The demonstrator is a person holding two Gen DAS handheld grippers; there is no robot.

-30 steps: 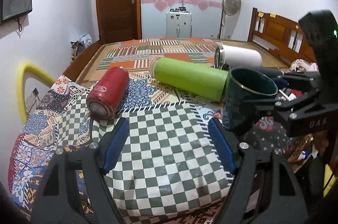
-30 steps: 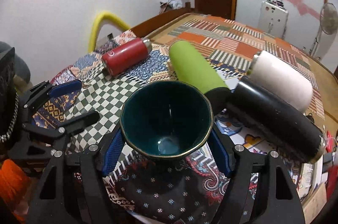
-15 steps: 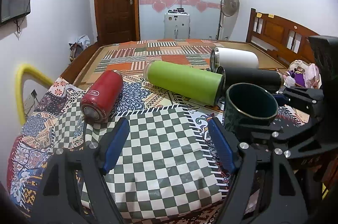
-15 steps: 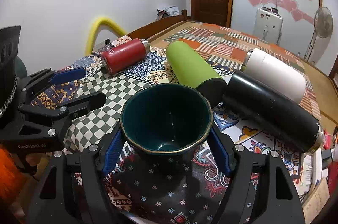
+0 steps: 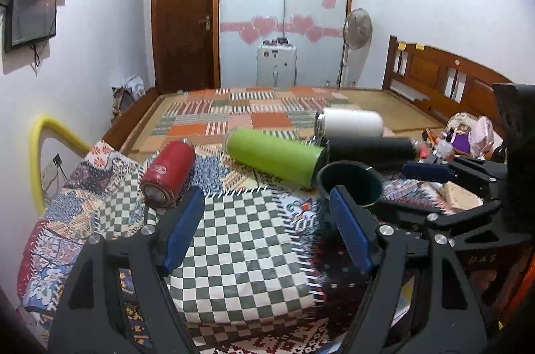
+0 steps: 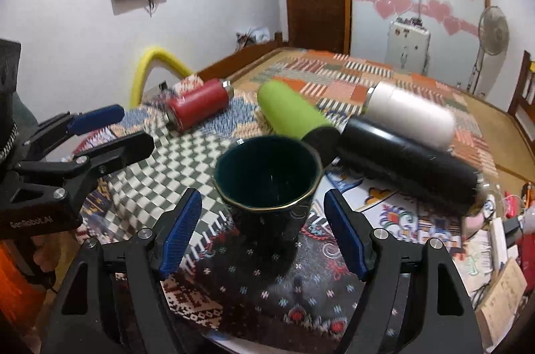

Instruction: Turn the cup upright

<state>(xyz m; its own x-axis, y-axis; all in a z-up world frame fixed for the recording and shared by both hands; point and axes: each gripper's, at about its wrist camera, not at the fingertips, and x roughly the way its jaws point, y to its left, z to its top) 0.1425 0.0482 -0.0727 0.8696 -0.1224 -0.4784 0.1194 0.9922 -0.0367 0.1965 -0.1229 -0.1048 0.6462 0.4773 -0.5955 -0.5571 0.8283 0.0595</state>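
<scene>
Dark green and rimmed in gold, the cup is standing mouth up on the patterned cloth, just in front of the black flask and the lime flask, which are lying on their sides behind it. The right gripper is sitting with its blue pads spread wide, one on each side of the cup and apart from it, gripping nothing. The cup's long axis is pointing straight up, and it is lying dead ahead of this gripper, between the fingers. The left gripper is hanging over the checked cloth to the left of the cup, also wide open and empty; the cup is showing just past its right finger. The right hand is the nearer one. Judging by the upright mouth, the flip is looking done, and the next move probably only calls for drawing the right gripper straight back without brushing the cup
</scene>
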